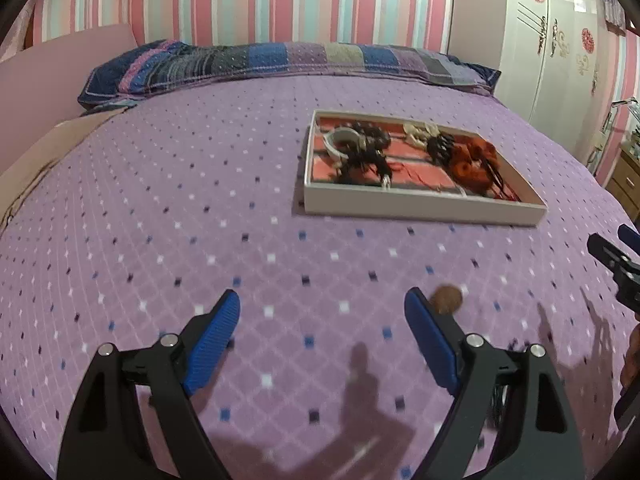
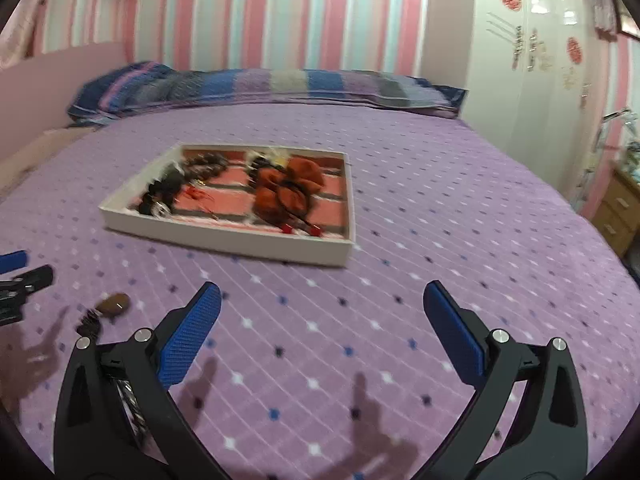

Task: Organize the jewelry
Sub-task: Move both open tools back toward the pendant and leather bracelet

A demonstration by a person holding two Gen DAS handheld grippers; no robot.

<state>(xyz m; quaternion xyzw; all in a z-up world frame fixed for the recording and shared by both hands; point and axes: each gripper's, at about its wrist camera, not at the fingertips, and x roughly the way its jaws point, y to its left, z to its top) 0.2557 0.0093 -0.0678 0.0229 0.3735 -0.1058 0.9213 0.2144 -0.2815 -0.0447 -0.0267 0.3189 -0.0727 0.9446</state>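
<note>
A white tray (image 1: 420, 204) with a red-striped lining lies on the purple bed and holds tangled jewelry: dark bead strands (image 1: 366, 152), a pale bangle (image 1: 338, 142) and orange-brown pieces (image 1: 474, 162). In the right wrist view the same tray (image 2: 224, 236) sits ahead and left. A small brown piece (image 1: 446, 299) lies loose on the cover, just right of my left gripper's right finger; it shows as a brown piece (image 2: 114, 304) left of my right gripper. My left gripper (image 1: 322, 312) is open and holds nothing. My right gripper (image 2: 322, 304) stands wide open, nothing between its pads.
A striped pillow (image 1: 280, 62) runs along the head of the bed below a pink striped wall. A white wardrobe (image 1: 560, 52) stands at the right, a wooden drawer unit (image 2: 618, 208) beside the bed. The dotted purple cover (image 1: 200, 220) spreads around the tray.
</note>
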